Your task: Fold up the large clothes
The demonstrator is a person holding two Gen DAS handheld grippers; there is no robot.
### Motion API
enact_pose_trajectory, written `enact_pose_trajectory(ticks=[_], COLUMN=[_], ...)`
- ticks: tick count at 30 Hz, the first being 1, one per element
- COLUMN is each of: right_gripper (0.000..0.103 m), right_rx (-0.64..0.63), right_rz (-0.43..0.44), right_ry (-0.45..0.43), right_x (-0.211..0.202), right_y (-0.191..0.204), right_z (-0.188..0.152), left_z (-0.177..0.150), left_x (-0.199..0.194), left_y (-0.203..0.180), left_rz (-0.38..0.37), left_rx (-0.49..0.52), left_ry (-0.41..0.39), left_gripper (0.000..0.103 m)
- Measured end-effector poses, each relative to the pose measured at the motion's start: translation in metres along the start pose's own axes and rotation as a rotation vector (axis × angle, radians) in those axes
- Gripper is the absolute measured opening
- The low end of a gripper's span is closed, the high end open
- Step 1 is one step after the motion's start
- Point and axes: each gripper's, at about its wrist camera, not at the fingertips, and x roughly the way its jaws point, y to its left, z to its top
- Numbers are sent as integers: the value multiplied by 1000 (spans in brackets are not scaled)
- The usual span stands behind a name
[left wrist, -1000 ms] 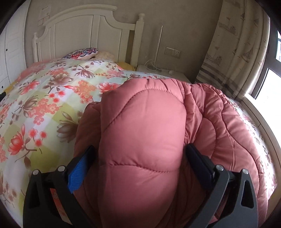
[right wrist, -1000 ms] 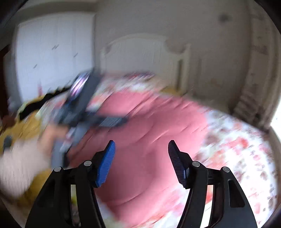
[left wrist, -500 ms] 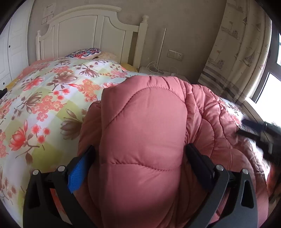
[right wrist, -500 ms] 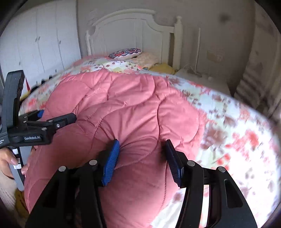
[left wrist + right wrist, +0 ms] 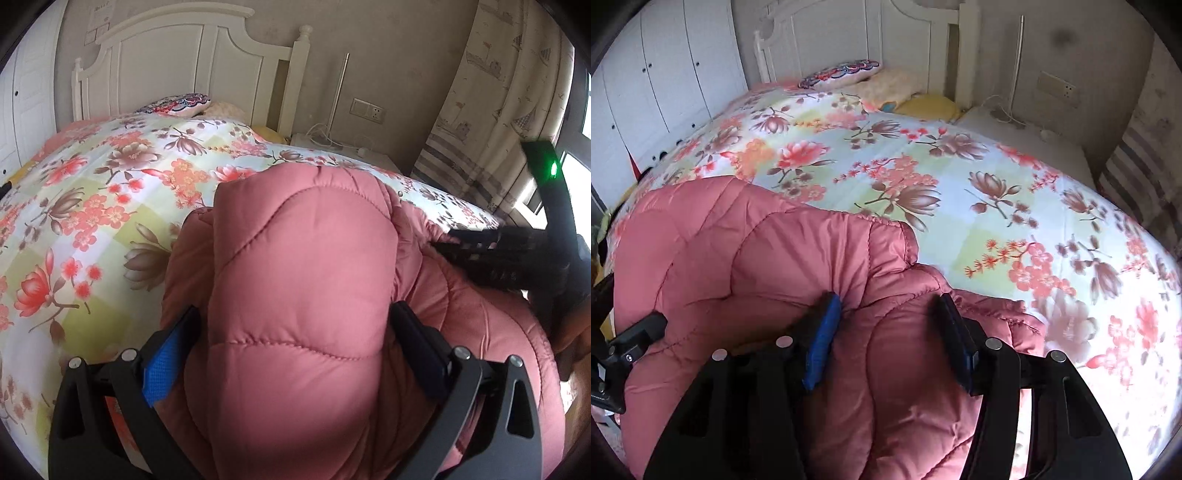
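Observation:
A puffy pink quilted coat [image 5: 303, 280] lies bunched at the near edge of the bed. My left gripper [image 5: 295, 343] has its jaws wide apart, with a thick fold of the coat bulging between them. My right gripper [image 5: 886, 332] has its jaws pressed into another fold of the coat [image 5: 746, 258] at its right side. In the left wrist view the right gripper [image 5: 491, 254] shows at the coat's right edge. In the right wrist view part of the left gripper [image 5: 624, 347] shows at the far left.
The bed carries a floral duvet [image 5: 923, 177] with pillows [image 5: 842, 72] at the white headboard [image 5: 184, 62]. A white nightstand [image 5: 332, 147] with cables stands by the wall. A curtain [image 5: 506, 92] hangs at the right. White wardrobe doors [image 5: 665, 74] stand at the left.
My right gripper came down from above the bed onto the coat and closed on a fold of it. The left gripper kept its hold and shifted only slightly.

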Motion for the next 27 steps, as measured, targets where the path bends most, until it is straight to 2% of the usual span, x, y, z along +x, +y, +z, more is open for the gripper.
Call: enact_pose_trajectory(ticks=[3, 5, 9, 10, 12, 15, 19, 23, 27], right_gripper=[54, 54, 54, 54, 54, 54, 57, 61, 64], right_rx=[-66, -76, -129, -167, -219, -274, -267, -215, -128], right_rz=[-73, -61, 90, 142, 175, 130, 122, 91, 66], right_ry=[-3, -36, -73, -52, 10, 122, 203, 175, 83], right_x=[-15, -23, -32, -26, -7, 26, 43, 44, 13], right_y=[11, 17, 45, 57, 76, 91, 91, 82, 69], right_z=[12, 22, 49, 54, 60, 66, 68, 62, 56], left_z=[-1, -1, -1, 0, 0, 0, 0, -1, -2], left_x=[-1, -2, -2, -2, -1, 0, 2, 0, -1], left_y=[-1, -1, -2, -2, -3, -4, -7, -13, -13], left_rz=[6, 7, 10, 11, 27, 43, 59, 89, 94], left_rx=[1, 3, 3, 4, 10, 16, 29, 68, 64], left_ry=[-7, -7, -6, -6, -1, 10, 24, 12, 4], left_gripper=[101, 101, 101, 101, 101, 101, 101, 101, 101])
